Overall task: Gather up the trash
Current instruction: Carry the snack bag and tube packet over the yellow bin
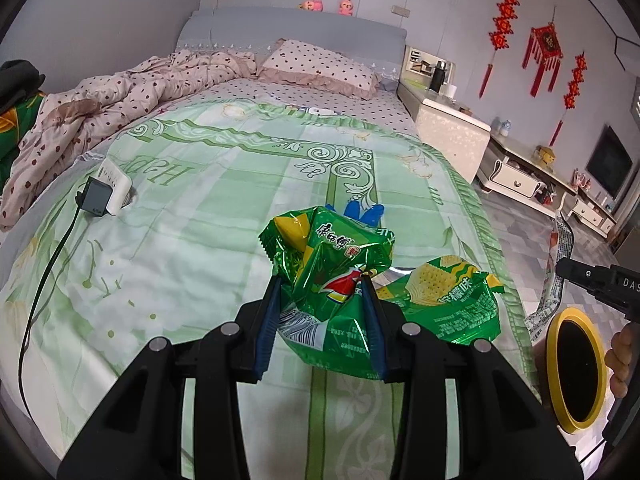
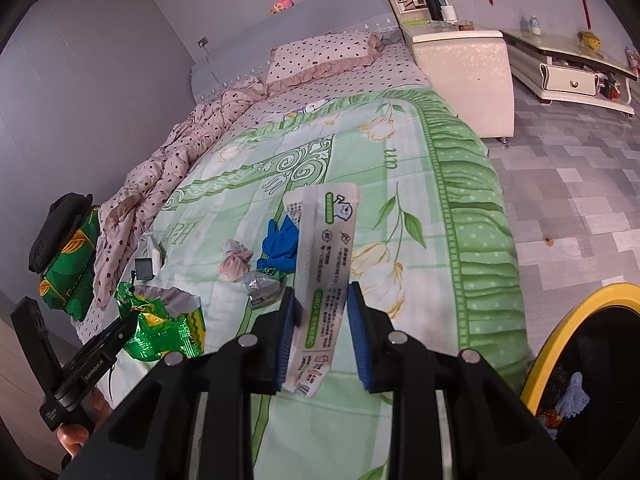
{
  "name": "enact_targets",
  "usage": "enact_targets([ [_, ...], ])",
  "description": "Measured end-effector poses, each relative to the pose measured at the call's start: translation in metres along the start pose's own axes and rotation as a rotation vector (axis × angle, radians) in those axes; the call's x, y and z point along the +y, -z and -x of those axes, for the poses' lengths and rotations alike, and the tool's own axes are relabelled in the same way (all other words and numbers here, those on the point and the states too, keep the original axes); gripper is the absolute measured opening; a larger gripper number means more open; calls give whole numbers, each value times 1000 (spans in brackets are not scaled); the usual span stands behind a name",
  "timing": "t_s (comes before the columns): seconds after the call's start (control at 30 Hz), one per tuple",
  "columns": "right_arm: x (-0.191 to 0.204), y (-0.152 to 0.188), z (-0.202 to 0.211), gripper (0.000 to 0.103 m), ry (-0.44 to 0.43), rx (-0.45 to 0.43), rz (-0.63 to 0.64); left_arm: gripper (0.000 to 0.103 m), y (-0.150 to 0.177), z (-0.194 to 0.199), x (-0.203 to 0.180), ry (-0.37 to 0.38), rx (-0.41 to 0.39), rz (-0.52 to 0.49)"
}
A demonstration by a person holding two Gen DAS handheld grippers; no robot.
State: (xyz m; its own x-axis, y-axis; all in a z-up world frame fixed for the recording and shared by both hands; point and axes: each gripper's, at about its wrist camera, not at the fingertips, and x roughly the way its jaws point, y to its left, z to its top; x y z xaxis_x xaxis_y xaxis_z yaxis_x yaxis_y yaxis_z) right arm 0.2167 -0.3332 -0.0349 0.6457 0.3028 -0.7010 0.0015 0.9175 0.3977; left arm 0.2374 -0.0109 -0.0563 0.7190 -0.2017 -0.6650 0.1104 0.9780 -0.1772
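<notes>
Bedroom clutter lies across a bed [image 1: 208, 208] spread with a green floral sheet, and both hands are already loaded. Between the left gripper's [image 1: 324, 280] fingers sits a crumpled green snack bag [image 1: 332, 252], pinched near its lower half with the bulk standing up and forward of the tips; the fingers are closed on it. A second green wrapper [image 1: 448, 300] hangs just right of those fingers, touching the held bag, though whether it is gripped too cannot be told. The right gripper [image 2: 322, 292] is closed on a long white paper packet [image 2: 326, 264], whose long axis runs forward and up along the fingers.

The deciding relation is the bin [image 2: 576, 320], yellow-rimmed with a dark mouth: it lies low and to the right of the right fingers, close by, and well right of the left ones. The right hand is probably nearer, so its packet likely drops first.

Ahead of the right fingers on the bed remain a blue glove [image 2: 280, 244], a silver wrapper [image 2: 262, 284] and a wadded cloth [image 2: 236, 260].
</notes>
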Motion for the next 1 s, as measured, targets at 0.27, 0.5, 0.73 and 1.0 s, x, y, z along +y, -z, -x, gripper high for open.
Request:
enact_targets([
  [0.27,-29,-4,51,25,29,-67,-20,37,-2,18,-49,63,-14,-36],
  [0.5,-55,-2,88,25,64,-111,-39,37,-4,27,-98,125,-9,-80],
  [0.73,-91,3,121,25,101,-148,-78,37,-1,30,-149,178,-2,-133],
  [1.0,-133,7,155,25,154,-187,-122,37,9,27,-206,248,21,-195],
])
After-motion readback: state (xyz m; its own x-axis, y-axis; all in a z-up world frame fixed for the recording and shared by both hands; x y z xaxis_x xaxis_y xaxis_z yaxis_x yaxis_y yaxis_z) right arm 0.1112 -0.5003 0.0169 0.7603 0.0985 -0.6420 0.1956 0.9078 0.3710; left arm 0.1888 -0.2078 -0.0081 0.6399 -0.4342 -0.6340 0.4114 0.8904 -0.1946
